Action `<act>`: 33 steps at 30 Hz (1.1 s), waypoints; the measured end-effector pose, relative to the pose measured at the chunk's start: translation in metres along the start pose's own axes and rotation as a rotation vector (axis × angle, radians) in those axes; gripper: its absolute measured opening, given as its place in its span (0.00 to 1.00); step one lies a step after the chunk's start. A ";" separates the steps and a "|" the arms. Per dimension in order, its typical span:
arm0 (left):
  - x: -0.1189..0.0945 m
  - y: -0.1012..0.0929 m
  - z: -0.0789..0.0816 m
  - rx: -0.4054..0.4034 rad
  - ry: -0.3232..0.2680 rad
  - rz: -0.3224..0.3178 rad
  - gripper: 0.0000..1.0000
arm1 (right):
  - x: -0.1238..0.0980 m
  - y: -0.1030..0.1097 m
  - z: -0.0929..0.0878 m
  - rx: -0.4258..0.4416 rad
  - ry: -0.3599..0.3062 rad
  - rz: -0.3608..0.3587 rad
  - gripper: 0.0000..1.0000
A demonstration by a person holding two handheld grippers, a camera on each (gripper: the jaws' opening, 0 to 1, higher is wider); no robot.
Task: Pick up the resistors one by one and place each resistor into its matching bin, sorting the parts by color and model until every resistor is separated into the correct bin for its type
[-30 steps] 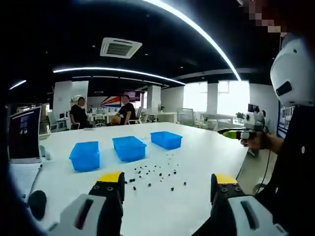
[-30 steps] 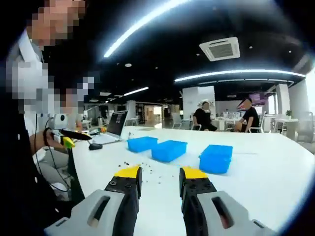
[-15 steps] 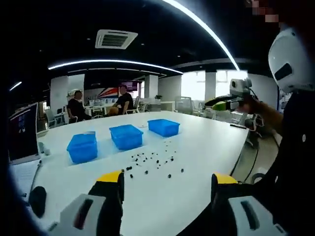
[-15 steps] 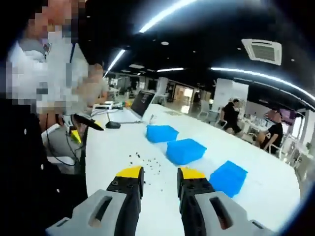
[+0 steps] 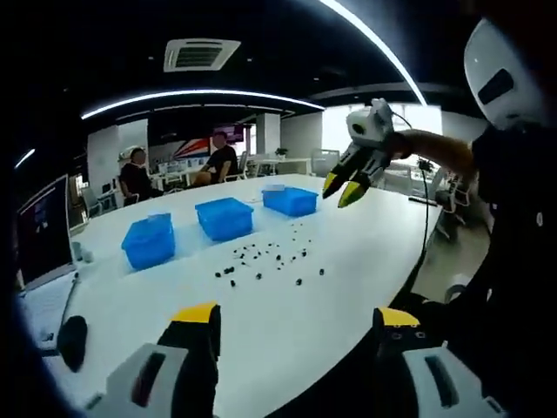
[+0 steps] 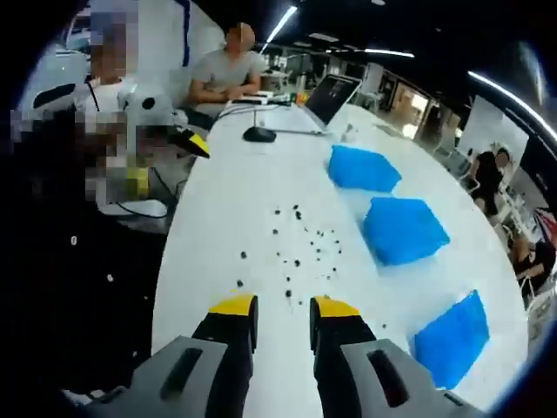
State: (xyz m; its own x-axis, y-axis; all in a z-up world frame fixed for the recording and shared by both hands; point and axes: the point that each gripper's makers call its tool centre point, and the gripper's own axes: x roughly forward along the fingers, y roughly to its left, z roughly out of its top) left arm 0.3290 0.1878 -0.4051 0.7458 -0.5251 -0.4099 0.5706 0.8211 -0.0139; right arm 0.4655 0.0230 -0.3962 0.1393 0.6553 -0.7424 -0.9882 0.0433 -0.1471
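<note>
— Office lights ran across a dark ceiling, and a long white table [image 5: 287, 322] took up most of the floor. Where were the parts?

— The resistors [image 5: 265, 261] lay as small dark specks, loosely scattered on the table in front of three blue bins [image 5: 224, 218]. In the right gripper view the same scatter [image 6: 300, 248] sat just beside the bins [image 6: 402, 231], none of it inside them as far as I could tell.

— How would they handle?

— My guess: very light, stiff little bodies, likely to skid or flick away on that smooth top. I'd pinch one across its body, singled out from its neighbours. Colour and model were too small to tell.

— And the tools?

— The left gripper [image 5: 296, 326] had its jaws spread wide, holding nothing. The right gripper [image 6: 283, 306] hovered above the table, jaws close together with a narrow gap between them, also holding nothing.

— Any writing?

— None I could read. A laptop [image 6: 329, 91] and a mouse [image 6: 259, 134] sat at the far end; people sat at another table [image 5: 174, 174] behind.
</note>
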 end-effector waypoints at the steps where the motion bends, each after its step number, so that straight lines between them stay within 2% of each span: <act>1: 0.000 0.001 -0.002 -0.003 0.002 0.002 0.72 | 0.013 0.003 -0.003 -0.013 0.036 0.028 0.26; 8: -0.004 0.007 -0.007 -0.023 0.013 0.020 0.71 | 0.054 0.009 -0.013 -0.032 0.156 0.097 0.22; 13: -0.006 0.007 -0.006 -0.027 0.004 0.021 0.71 | 0.070 0.011 -0.020 -0.013 0.207 0.134 0.20; 27: -0.004 0.006 -0.015 -0.041 0.012 0.020 0.71 | 0.086 0.006 -0.040 0.002 0.275 0.151 0.16; 31: -0.003 0.006 -0.018 -0.046 0.018 0.018 0.71 | 0.088 0.001 -0.041 -0.005 0.283 0.121 0.07; 33: -0.003 0.006 -0.018 -0.045 0.018 0.020 0.71 | 0.088 0.002 -0.041 -0.015 0.284 0.121 0.07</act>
State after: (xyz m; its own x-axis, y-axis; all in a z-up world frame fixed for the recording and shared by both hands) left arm 0.3244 0.1986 -0.4205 0.7503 -0.5048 -0.4269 0.5391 0.8409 -0.0468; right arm 0.4787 0.0500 -0.4887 0.0352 0.4179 -0.9078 -0.9979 -0.0345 -0.0545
